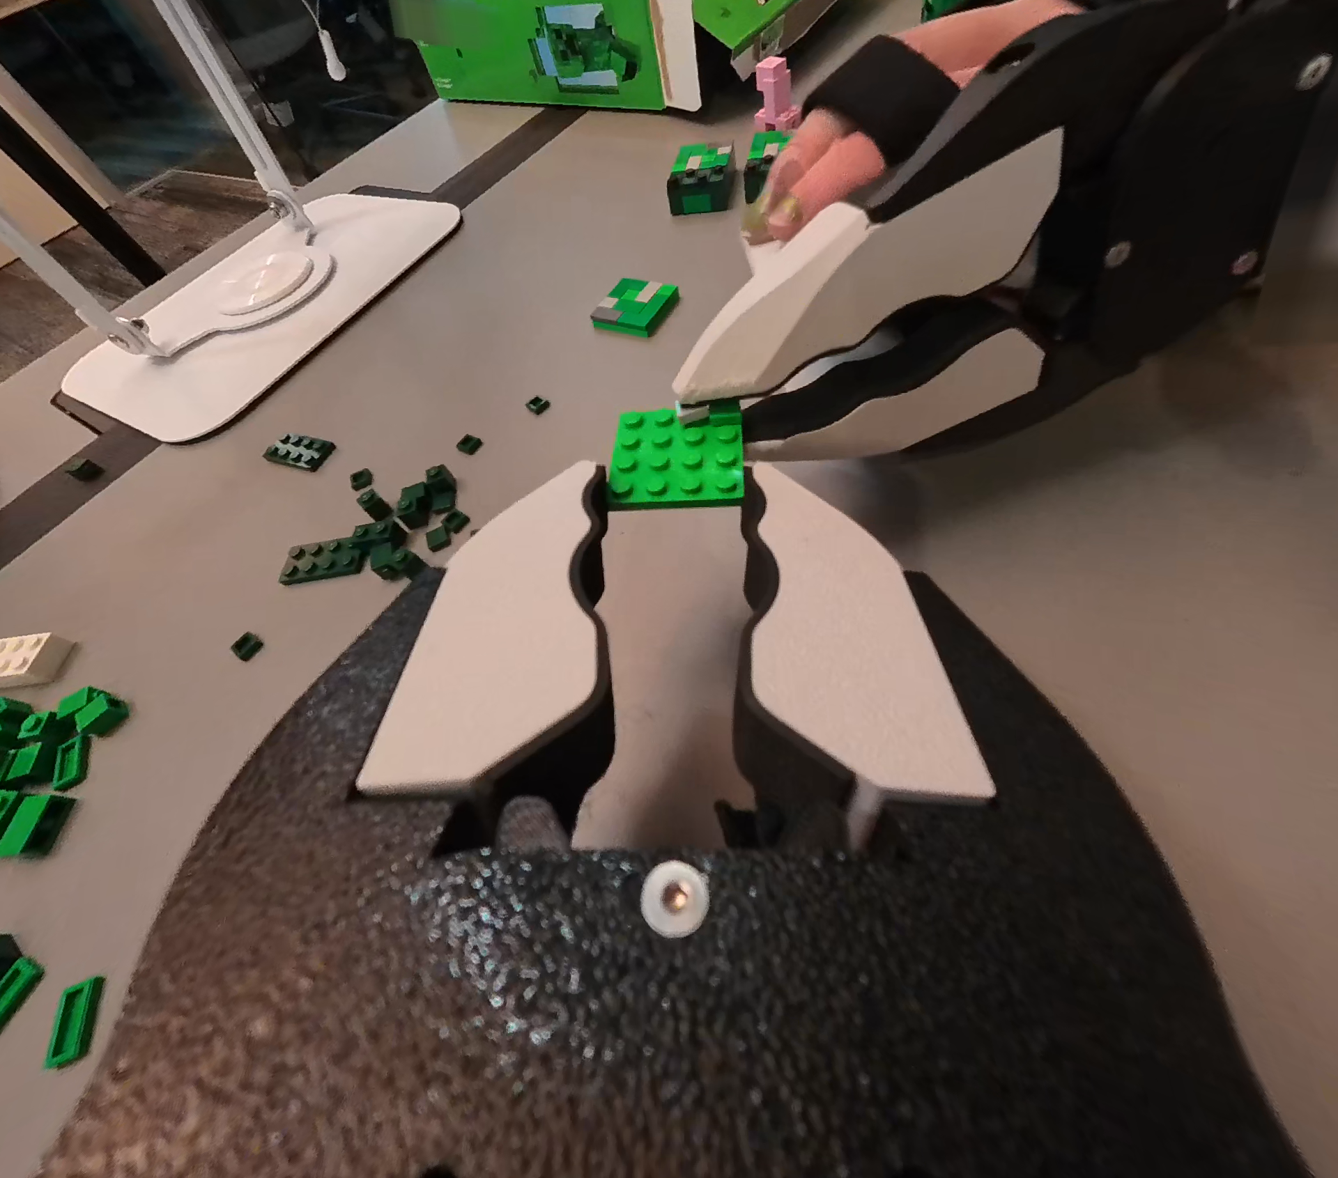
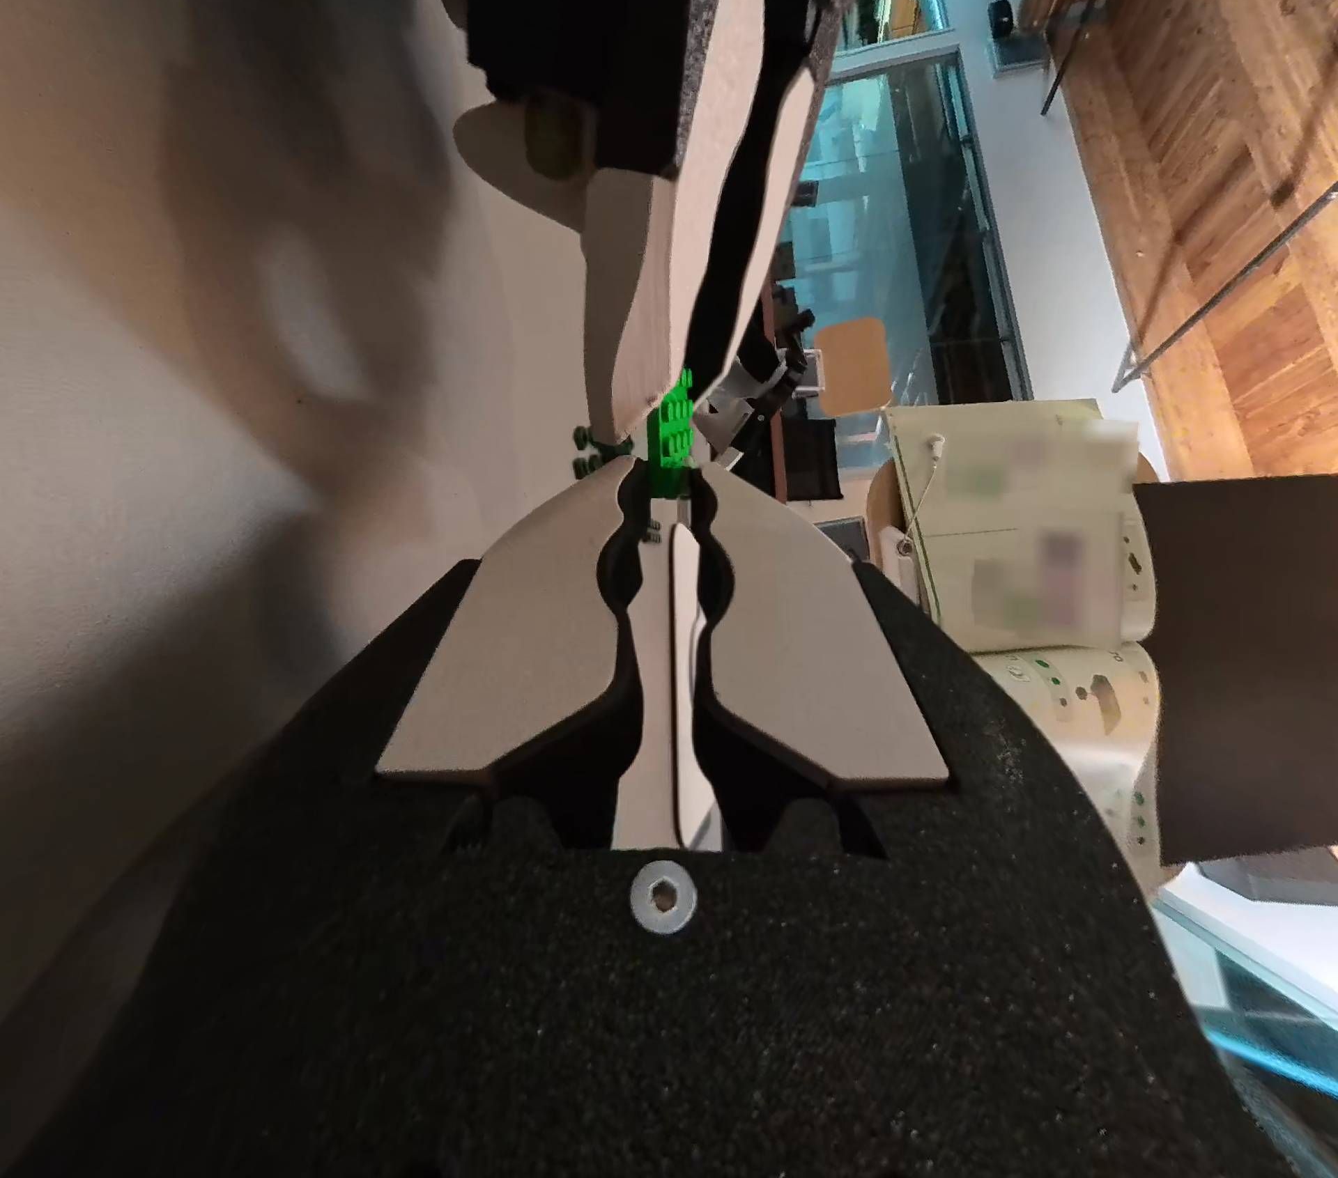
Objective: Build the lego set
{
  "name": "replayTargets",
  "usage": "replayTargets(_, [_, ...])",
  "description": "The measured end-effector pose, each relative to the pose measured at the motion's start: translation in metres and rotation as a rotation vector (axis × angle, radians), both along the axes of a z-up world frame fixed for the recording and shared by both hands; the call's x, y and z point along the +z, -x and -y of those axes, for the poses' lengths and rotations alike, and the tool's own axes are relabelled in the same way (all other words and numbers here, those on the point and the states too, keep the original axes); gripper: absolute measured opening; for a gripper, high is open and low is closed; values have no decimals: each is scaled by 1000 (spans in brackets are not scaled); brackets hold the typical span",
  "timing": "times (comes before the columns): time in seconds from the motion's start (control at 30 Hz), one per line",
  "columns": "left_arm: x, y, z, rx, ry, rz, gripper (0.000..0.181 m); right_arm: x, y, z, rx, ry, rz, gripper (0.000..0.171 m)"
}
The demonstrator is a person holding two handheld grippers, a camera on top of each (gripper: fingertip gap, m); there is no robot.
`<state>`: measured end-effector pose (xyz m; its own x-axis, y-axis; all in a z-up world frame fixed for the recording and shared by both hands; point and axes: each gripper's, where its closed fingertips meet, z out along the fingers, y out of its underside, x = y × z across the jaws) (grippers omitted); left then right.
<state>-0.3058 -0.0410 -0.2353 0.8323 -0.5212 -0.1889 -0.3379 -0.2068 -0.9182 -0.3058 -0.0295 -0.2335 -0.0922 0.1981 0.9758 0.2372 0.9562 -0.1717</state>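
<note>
A bright green studded plate (image 1: 677,463) sits clamped by its near edge between the fingertips of the left gripper (image 1: 677,481), held just above a grey table (image 1: 1013,600). The right gripper (image 1: 713,412) comes in from the plate's right side, its jaws pinched on a small pale grey piece (image 1: 691,414) pressed onto the plate's far right corner. The plate shows a four-by-four grid of studs, all but that corner bare.

Only the left wrist view shows the spread beyond the plate: a heap of dark green pieces (image 1: 384,528) to its left, bright green tiles (image 1: 51,760) farther left at the frame edge, one flat tiled panel (image 1: 637,306) behind it, two small built cubes (image 1: 701,178) farther back, a pink figure (image 1: 773,94), an opened green box (image 1: 579,21) and a white lamp base (image 1: 268,311).

The right wrist view, rolled sideways, shows the plate (image 2: 672,441) edge-on between the right gripper (image 2: 670,481) and the left gripper (image 2: 670,412); the small piece appears hidden there. It alone takes in the open instruction booklet (image 2: 1013,528) and wooden panelling (image 2: 1195,130) behind.
</note>
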Motion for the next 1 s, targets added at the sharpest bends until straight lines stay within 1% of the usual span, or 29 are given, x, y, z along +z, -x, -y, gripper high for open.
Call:
replayTargets(0.3, [-2,1,-2,34,21,5,36,-4,2,-5,-77,-53,41,10])
replayTargets(0.57, [-6,0,-1,48,58,13,35,-13,1,-5,-107,-136,123,9])
replayTargets(0.63, [-6,-1,-1,36,71,50,35,-14,0,-3,-85,-47,131,9])
replayTargets(0.7, [-9,-3,1,5,101,59,34,-16,-1,-1,-41,108,144,8])
replayTargets(0.77, [-8,-1,2,-13,64,-14,37,-22,-5,1,18,288,179,8])
replayTargets(0.8, [-8,2,2,-16,28,-77,38,-25,-7,2,55,344,195,8])
replayTargets(0.9, [-8,2,6,-70,-57,-239,39,-26,-14,4,118,441,205,8])
replayTargets(1.0, [-8,-9,12,-149,-131,-307,34,-22,-18,14,192,493,204,8])
